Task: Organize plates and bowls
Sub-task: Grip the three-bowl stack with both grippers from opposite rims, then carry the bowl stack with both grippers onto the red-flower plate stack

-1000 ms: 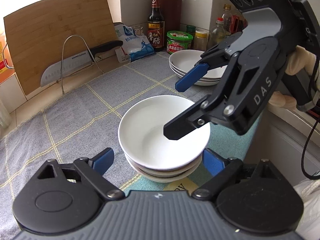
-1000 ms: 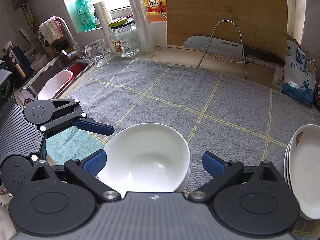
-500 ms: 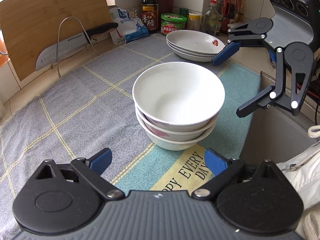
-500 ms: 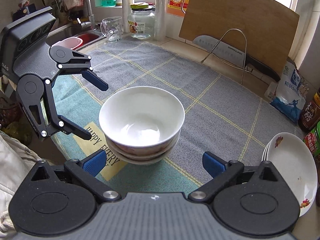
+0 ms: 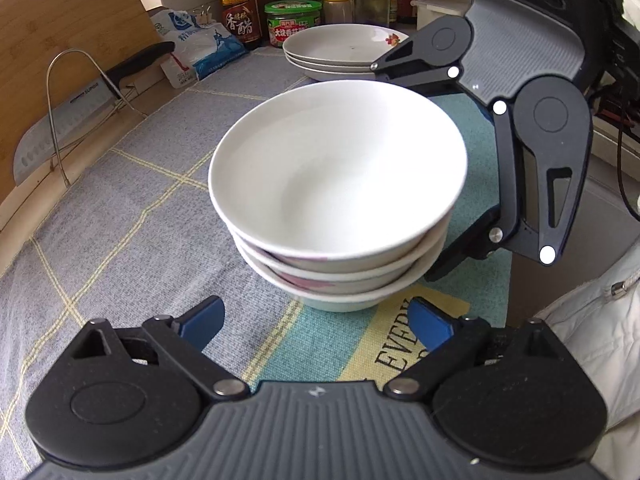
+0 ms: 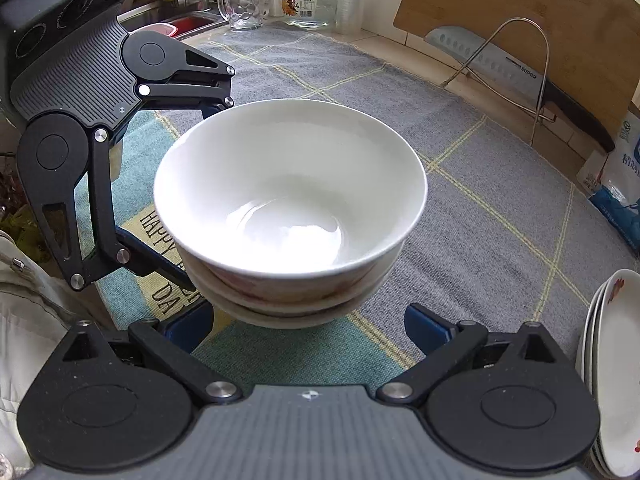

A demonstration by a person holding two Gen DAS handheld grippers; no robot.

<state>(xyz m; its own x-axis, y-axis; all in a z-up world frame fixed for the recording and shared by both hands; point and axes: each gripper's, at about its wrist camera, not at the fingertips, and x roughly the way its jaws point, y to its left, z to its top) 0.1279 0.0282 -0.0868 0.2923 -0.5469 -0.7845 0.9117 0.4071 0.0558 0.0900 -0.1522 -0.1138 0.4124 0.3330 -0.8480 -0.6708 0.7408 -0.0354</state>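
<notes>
**Both grippers flank the bowl stack, nothing gripped yet**

Here's the stack of bowls [image 5: 340, 208], three white ones nested, sitting on the towel [image 5: 132, 208] near the counter's front edge, partly over the printed cloth [image 5: 332, 340]. The left gripper [image 5: 316, 322] has its blue pads spread wide and bare on the near side of the stack, touching nothing. The right gripper [image 6: 308, 322] is just as wide apart and empty on the opposite side.

My read: glazed ceramic, stiff, heavy as a trio, slick at the rim and quick to chip. The nested bowls could shift or rattle if tilted. The best hold looks like the bottom bowl's wall under its rim, one gripper each side, lifted level. The stack of plates [image 5: 340, 50] waits well apart by the jars
</notes>
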